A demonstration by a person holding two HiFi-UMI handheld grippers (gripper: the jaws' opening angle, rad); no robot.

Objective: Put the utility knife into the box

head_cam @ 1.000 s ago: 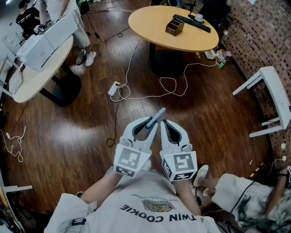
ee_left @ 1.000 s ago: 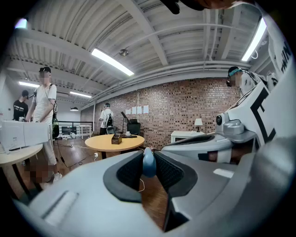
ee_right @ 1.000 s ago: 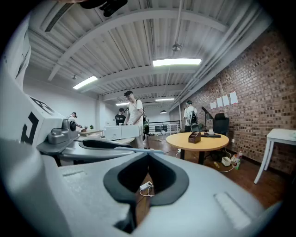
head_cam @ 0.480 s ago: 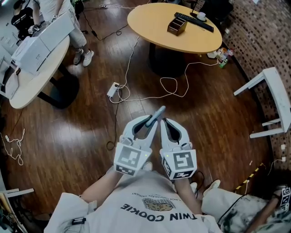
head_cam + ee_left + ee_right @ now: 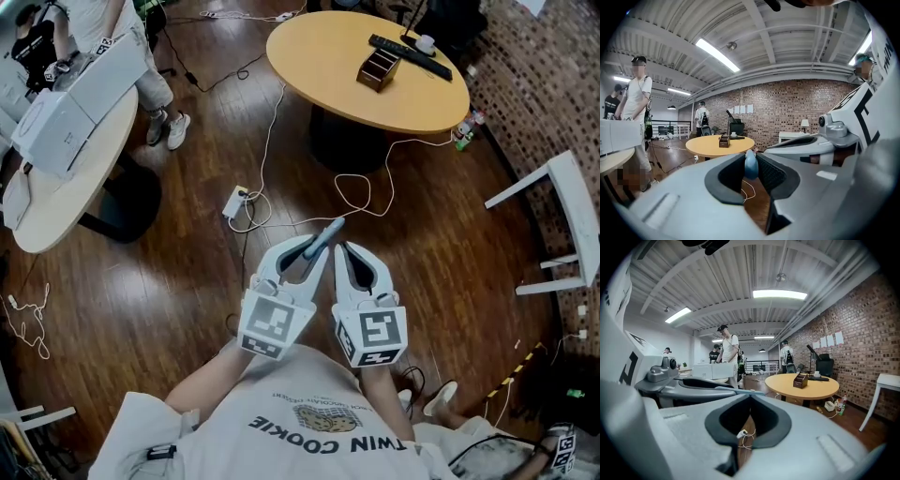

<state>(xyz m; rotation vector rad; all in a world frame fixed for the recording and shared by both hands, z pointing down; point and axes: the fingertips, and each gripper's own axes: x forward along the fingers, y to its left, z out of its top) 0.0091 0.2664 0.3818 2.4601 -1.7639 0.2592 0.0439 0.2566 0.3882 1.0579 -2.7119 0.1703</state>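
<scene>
A blue-grey utility knife [image 5: 324, 234] sticks out forward from my left gripper [image 5: 312, 247], which is shut on it above the wooden floor. In the left gripper view the knife's rounded end [image 5: 750, 167] sits pinched between the dark pads [image 5: 770, 172]. My right gripper [image 5: 343, 249] is held close beside it, jaws together with nothing between them [image 5: 750, 398]. The small brown box [image 5: 379, 67] stands on the round wooden table [image 5: 319, 56] far ahead, and it also shows as the box [image 5: 723, 140] and the box [image 5: 800, 380] in the two gripper views.
A black bar [image 5: 409, 54] and a cup lie beside the box. White cables and a power strip [image 5: 233, 201] trail over the floor between me and the table. A white chair [image 5: 562, 220] stands at the right. A second table [image 5: 56, 202] with white boxes and standing people is at the left.
Both grippers keep the same pose and the knife stays gripped. The view has shifted slightly towards the round table. The person at the lower right has mostly left the picture.
</scene>
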